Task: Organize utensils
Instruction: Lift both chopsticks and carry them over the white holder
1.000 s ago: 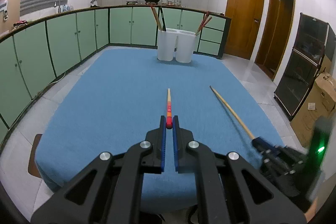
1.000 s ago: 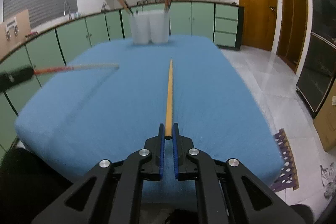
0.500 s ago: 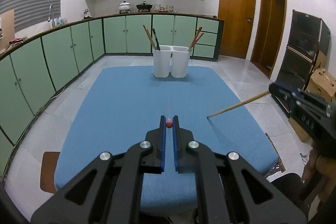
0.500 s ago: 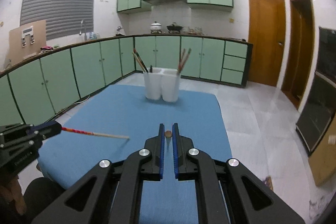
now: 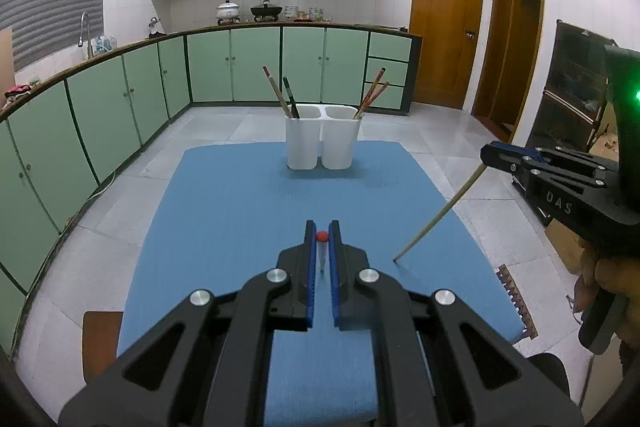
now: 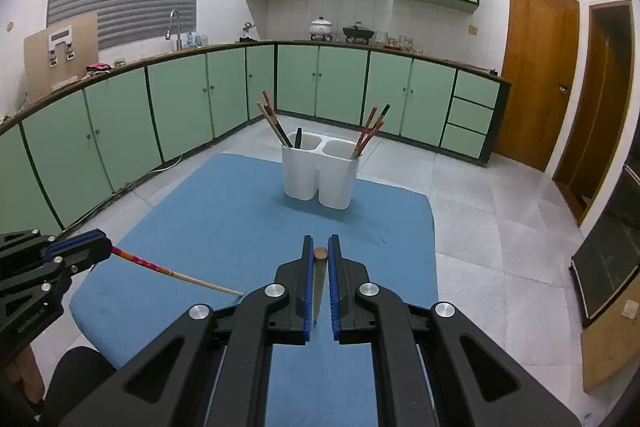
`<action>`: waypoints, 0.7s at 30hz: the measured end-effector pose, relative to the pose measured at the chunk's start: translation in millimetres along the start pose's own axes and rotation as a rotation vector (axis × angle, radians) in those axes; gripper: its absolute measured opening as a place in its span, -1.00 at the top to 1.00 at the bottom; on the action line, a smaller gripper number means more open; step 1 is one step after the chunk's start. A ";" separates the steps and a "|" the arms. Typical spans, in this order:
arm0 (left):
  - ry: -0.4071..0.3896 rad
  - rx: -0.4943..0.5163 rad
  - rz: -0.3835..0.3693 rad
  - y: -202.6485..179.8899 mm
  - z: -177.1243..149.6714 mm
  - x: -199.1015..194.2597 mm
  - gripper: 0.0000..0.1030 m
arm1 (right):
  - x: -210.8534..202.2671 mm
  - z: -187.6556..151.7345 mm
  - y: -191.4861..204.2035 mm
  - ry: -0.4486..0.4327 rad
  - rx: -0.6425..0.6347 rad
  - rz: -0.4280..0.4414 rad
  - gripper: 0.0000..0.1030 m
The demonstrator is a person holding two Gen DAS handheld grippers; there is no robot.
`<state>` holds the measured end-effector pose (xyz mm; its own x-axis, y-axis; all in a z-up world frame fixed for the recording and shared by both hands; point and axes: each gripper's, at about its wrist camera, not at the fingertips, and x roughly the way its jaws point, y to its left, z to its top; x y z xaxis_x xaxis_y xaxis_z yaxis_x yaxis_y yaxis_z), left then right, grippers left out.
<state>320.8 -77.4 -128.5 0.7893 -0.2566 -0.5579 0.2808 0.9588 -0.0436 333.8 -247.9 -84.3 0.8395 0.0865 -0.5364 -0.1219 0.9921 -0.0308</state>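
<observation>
My left gripper (image 5: 322,231) is shut on a red-ended chopstick (image 5: 322,236) that hangs tip down; it shows from the side in the right wrist view (image 6: 176,273). My right gripper (image 6: 321,250) is shut on a plain wooden chopstick (image 6: 320,254), seen slanting down in the left wrist view (image 5: 440,213). Both are held above the blue table (image 5: 240,211). A white two-compartment holder (image 5: 323,137) stands at the table's far end (image 6: 319,173), with a few chopsticks in each compartment.
Green kitchen cabinets (image 5: 256,65) curve around the left and back. Wooden doors (image 5: 444,27) stand at the right. A black cabinet (image 5: 576,107) and cardboard boxes are at the far right. The floor around the table is tiled.
Both grippers have lifted their chopsticks off the table and tilted upward. The chopsticks now hang tip down, and the table and holder look farther below.
</observation>
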 end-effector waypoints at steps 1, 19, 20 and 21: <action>0.002 0.003 -0.001 0.1 3.6 1.8 0.90 | 1.7 2.0 -1.4 0.004 0.006 0.003 0.87; -0.018 0.031 -0.016 6.0 74.8 23.7 0.90 | 8.4 34.2 -14.9 -0.007 0.026 -0.005 0.87; -0.015 0.026 -0.021 7.5 79.3 25.4 0.90 | 8.7 37.8 -15.7 -0.011 0.025 -0.005 0.87; -0.015 0.026 -0.021 7.9 83.7 26.8 0.90 | 8.6 42.2 -16.6 -0.016 0.024 -0.005 0.87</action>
<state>389.8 -87.0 -74.4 0.7914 -0.2783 -0.5443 0.3111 0.9498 -0.0333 365.4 -259.8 -52.8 0.8482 0.0829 -0.5231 -0.1052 0.9944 -0.0130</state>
